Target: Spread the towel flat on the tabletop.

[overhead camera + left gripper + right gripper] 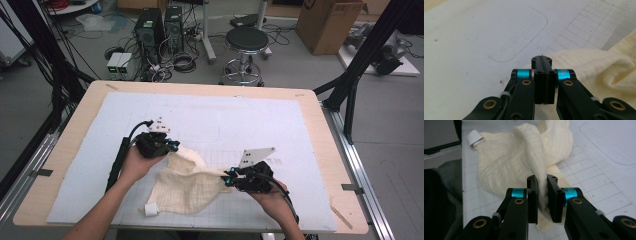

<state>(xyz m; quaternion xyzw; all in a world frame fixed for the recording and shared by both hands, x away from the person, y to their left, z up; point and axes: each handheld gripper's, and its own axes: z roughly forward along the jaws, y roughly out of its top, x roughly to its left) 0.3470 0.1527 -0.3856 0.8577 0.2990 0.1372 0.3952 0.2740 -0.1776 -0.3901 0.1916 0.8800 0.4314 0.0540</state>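
Observation:
A cream gauze cloth (190, 185) lies crumpled on the white mat (225, 115) near the table's front edge, and a small white label (150, 210) sits at its near left corner. My left gripper (174, 146) is at the cloth's far left corner, which is drawn up to its tips. In the left gripper view the jaws (541, 60) stand pressed together, with fine threads between the pads and the cloth (599, 67) spreading off behind them. My right gripper (227, 177) is at the cloth's right side. Its jaws (542, 181) pinch an upright fold of the cloth (506, 162), and the label (474, 138) lies far off.
The mat covers a wooden table (65, 150) and carries a printed grid (599, 25) and a rounded outline (524, 45). Beyond the table stand a black stool (246, 41), computer towers (157, 27) with cables and a cardboard box (330, 20). Black frame posts (360, 65) flank the right side.

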